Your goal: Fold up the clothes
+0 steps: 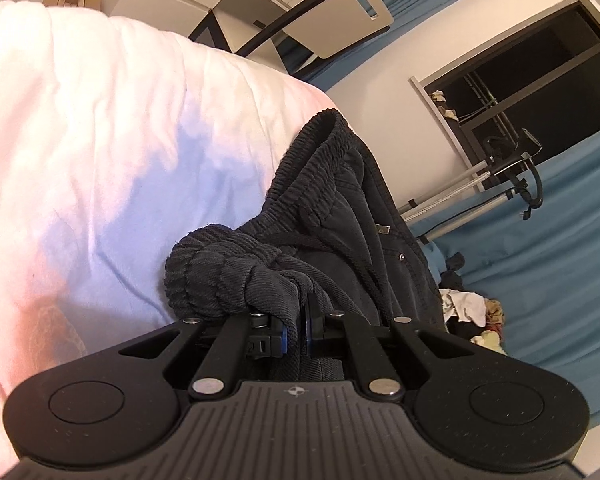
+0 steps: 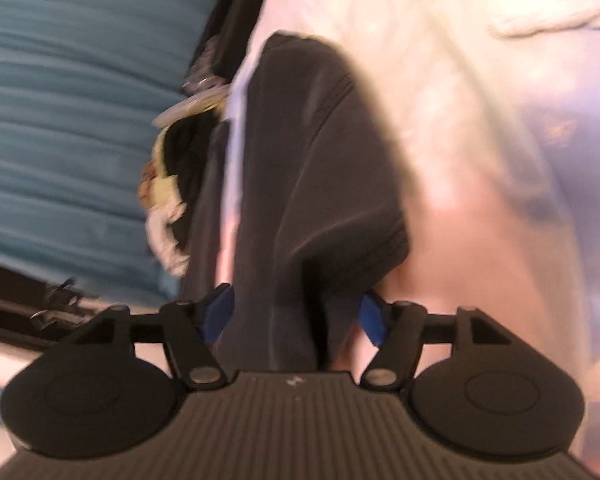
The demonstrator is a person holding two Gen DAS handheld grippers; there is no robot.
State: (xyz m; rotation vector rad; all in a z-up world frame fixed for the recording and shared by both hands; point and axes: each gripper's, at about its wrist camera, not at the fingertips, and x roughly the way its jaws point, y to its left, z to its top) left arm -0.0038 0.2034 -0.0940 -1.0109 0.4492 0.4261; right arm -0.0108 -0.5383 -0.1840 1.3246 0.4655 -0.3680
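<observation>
Each camera is sitting on the back of a gripper and looking forward along its two fingers. The left camera is looking over the left gripper (image 1: 296,320), very close to a pair of dark pants (image 1: 332,216) lying on a white blanket (image 1: 120,120). It is tilting, so the blue curtain (image 1: 548,280) and the window (image 1: 540,80) are leaning on the right side. The right camera is looking over the right gripper (image 2: 294,316), also very close to the pants (image 2: 316,168), and its picture is coming out blurry. Here the curtain (image 2: 72,100) is showing on the left and the blanket (image 2: 480,120) on the right. Both views are sharing the pants, the blanket, the curtain and a small pile of clothes (image 1: 472,312) by the bed.
</observation>
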